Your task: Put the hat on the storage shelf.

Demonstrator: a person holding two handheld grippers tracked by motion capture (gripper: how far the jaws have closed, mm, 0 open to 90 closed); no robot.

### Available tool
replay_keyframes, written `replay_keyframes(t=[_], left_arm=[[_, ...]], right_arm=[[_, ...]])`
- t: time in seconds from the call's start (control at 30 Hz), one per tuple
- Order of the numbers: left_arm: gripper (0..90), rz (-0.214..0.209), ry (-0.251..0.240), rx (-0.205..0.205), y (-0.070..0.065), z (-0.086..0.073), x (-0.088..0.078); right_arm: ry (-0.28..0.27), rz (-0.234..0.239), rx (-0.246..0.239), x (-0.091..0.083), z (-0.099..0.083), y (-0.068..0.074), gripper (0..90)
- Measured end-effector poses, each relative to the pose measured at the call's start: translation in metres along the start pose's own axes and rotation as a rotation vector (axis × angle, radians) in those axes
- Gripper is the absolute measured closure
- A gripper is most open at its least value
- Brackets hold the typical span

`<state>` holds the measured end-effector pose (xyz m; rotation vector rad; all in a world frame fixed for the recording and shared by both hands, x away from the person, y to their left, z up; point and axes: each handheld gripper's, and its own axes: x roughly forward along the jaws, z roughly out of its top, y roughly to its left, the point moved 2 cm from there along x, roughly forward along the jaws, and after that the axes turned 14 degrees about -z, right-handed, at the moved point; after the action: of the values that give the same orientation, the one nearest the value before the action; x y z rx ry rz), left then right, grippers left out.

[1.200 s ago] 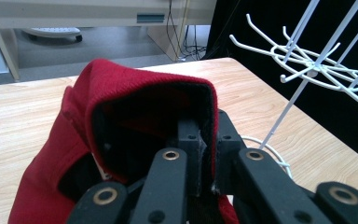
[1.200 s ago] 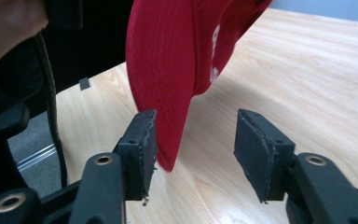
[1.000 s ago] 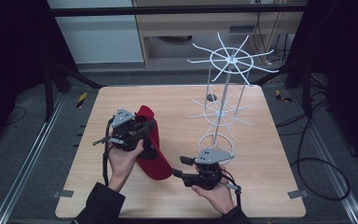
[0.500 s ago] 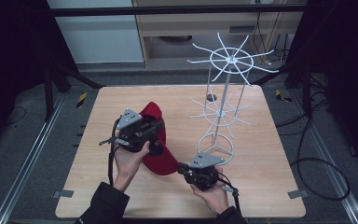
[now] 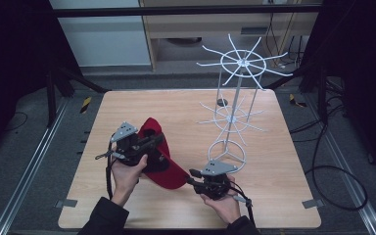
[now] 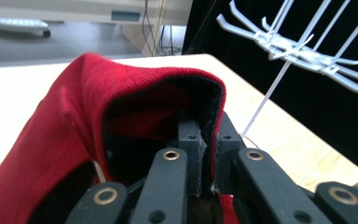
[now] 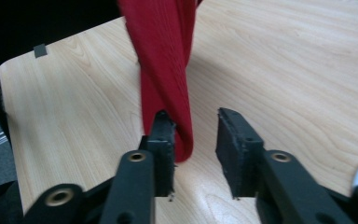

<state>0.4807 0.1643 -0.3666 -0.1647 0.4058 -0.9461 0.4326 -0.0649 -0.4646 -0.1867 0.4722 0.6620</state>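
A red cap (image 5: 169, 169) hangs over the wooden table (image 5: 176, 105), its brim pointing toward the near edge. My left gripper (image 5: 157, 139) is shut on the cap's rim; in the left gripper view the jaws (image 6: 207, 140) pinch the dark inner band, and the red crown (image 6: 65, 121) bulges up to the left. My right gripper (image 5: 192, 175) sits low at the brim's tip. Its jaws (image 7: 196, 126) have just been opening and stand apart. The red brim (image 7: 165, 70) hangs between them against the left pad, clear of the right one.
A white wire rack (image 5: 235, 98) with radiating hooks stands on the table's right half; its ring base (image 5: 226, 149) lies just behind my right gripper. A small dark disc (image 5: 222, 102) lies beyond the rack's pole. Bare wood stretches across the back and the right side.
The left hand and the cap have shifted only slightly. The right hand has sunk a little toward the tabletop, staying at the brim's tip.
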Motion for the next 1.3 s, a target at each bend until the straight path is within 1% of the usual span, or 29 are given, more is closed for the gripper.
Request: replay_keyframes(t=[0.03,0.07,0.23,0.37,0.43,0.57,0.63,0.7,0.8,0.83,0.9,0.93,0.97,1.0,1.07,1.13,1.17,1.23,1.27,1.3], left_arm=[[84.8,0.0,0.0,0.0,0.0,0.0,0.0],[84.8,-0.007,-0.011,0.018,-0.006,0.006,0.001],[84.9,-0.03,-0.042,0.045,-0.019,0.018,0.002],[84.8,-0.036,-0.057,0.042,-0.022,0.02,0.003],[84.9,-0.044,-0.067,0.031,-0.023,0.022,0.004],[84.8,-0.059,-0.078,0.025,-0.025,0.022,0.006],[84.8,-0.068,-0.086,0.025,-0.028,0.023,0.007],[84.8,-0.084,-0.087,0.026,-0.03,0.022,0.008],[84.8,-0.103,-0.085,0.03,-0.032,0.021,0.008],[84.8,-0.105,-0.079,0.037,-0.033,0.02,0.008],[84.7,-0.11,-0.066,0.048,-0.034,0.018,0.007],[84.8,-0.113,-0.06,0.056,-0.034,0.016,0.006],[84.8,-0.114,-0.052,0.06,-0.033,0.012,0.005],[84.7,-0.113,-0.042,0.066,-0.032,0.008,0.003],[84.6,-0.118,-0.033,0.055,-0.028,-0.001,0.0],[84.6,-0.119,-0.023,0.042,-0.023,-0.01,-0.004],[84.6,-0.116,-0.017,0.037,-0.02,-0.015,-0.007],[84.6,-0.103,-0.004,0.03,-0.016,-0.023,-0.011],[84.6,-0.101,-0.004,0.026,-0.014,-0.027,-0.014],[84.5,-0.105,-0.011,0.018,-0.012,-0.029,-0.019]], right_arm=[[0.0,0.0,0.0,0.0,0.0,0.0,65.3],[-0.004,0.008,0.0,0.001,-0.001,0.001,63.6],[-0.008,0.02,0.023,0.004,-0.003,0.0,61.4],[-0.011,0.028,0.047,0.008,-0.005,-0.001,60.2],[-0.019,0.035,0.061,0.009,-0.006,-0.002,59.8],[-0.031,0.049,0.089,0.011,-0.008,-0.003,60.8],[-0.033,0.052,0.09,0.012,-0.009,-0.003,64.1],[-0.033,0.059,0.087,0.012,-0.009,-0.002,71.2],[-0.038,0.049,0.068,0.011,-0.01,-0.001,83.0],[-0.039,0.037,0.062,0.011,-0.01,-0.001,84.5],[-0.031,-0.013,0.041,0.009,-0.011,-0.003,85.8],[-0.028,-0.036,0.038,0.009,-0.011,-0.003,85.8],[-0.027,-0.071,0.026,0.008,-0.012,-0.005,85.8],[-0.026,-0.115,-0.005,0.007,-0.012,-0.005,85.9],[-0.017,-0.2,-0.072,0.006,-0.014,-0.006,85.8],[-0.005,-0.232,-0.106,0.007,-0.016,-0.005,85.6],[0.004,-0.238,-0.121,0.008,-0.017,-0.004,85.4],[0.02,-0.237,-0.148,0.012,-0.02,-0.001,85.2],[0.026,-0.231,-0.162,0.013,-0.021,0.0,85.0],[0.024,-0.232,-0.166,0.014,-0.022,0.001,84.9]])
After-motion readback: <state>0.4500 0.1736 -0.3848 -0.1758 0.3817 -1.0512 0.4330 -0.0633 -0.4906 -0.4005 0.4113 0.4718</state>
